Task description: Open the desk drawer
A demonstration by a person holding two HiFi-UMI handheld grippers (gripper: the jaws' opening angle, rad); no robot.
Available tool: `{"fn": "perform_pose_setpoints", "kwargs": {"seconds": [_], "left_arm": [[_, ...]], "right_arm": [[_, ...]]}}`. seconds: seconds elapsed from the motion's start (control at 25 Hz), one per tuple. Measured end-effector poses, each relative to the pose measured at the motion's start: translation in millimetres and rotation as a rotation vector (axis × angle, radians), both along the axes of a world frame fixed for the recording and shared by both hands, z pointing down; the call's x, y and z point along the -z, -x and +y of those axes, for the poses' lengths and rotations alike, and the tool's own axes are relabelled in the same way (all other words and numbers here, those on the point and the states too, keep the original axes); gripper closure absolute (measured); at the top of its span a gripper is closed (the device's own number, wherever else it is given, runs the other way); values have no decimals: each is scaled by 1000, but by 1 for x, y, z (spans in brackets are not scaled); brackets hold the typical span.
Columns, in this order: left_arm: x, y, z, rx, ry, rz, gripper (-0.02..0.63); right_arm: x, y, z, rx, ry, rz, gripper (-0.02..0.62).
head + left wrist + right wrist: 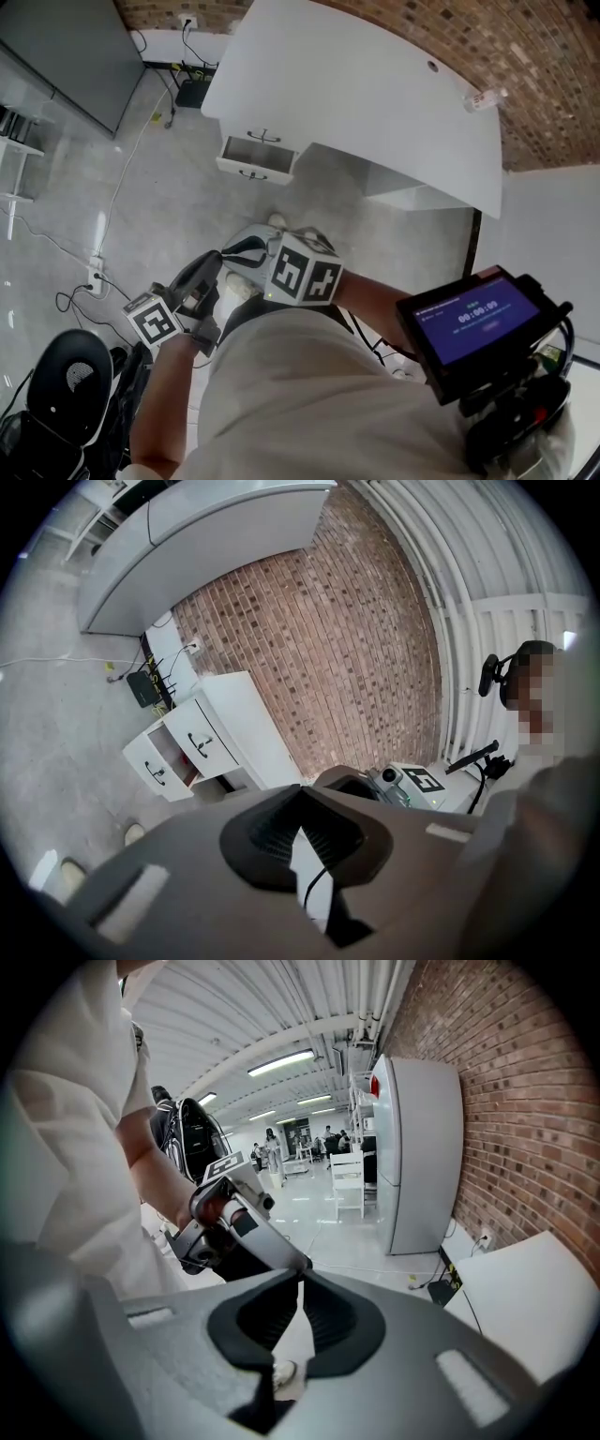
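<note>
The white desk (pixel 375 94) stands ahead, with a drawer unit under its left end. One drawer (pixel 255 159) is pulled out and shows its grey inside; the drawer above it (pixel 263 137) is closed. The left gripper view shows the same pulled-out drawer (pixel 153 767) far off. Both grippers hang in the air near the person's body, well short of the desk. My left gripper (pixel 214 258) (pixel 302 795) is shut with nothing in it. My right gripper (pixel 236 251) (pixel 300 1279) is also shut and empty. Its tips sit close beside the left gripper (pixel 234 1213).
A black box with cables (pixel 192 94) lies on the floor left of the desk. A power strip (pixel 94 277) and a black chair (pixel 70 375) are at lower left. A device with a blue screen (pixel 478 319) is at right. A bottle (pixel 486 97) lies on the desk.
</note>
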State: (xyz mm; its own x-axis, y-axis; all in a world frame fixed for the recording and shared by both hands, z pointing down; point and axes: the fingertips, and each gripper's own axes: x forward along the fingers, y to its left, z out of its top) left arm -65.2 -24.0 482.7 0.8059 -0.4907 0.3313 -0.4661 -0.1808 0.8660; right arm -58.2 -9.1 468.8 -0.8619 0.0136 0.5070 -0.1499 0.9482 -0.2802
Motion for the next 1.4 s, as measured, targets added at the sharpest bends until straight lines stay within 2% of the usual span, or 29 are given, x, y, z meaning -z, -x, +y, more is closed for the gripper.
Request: {"fn": "perform_pose_setpoints", "kwargs": {"seconds": [0.96,1.4], "left_arm": [[-5,2,-1,3,10,3,603],[-8,-3,-7,-12,4,19,603]], "right_arm": [[-5,4,2,10,-44,34,583],[-7,-1,-5,-16,-70,61,584]]}}
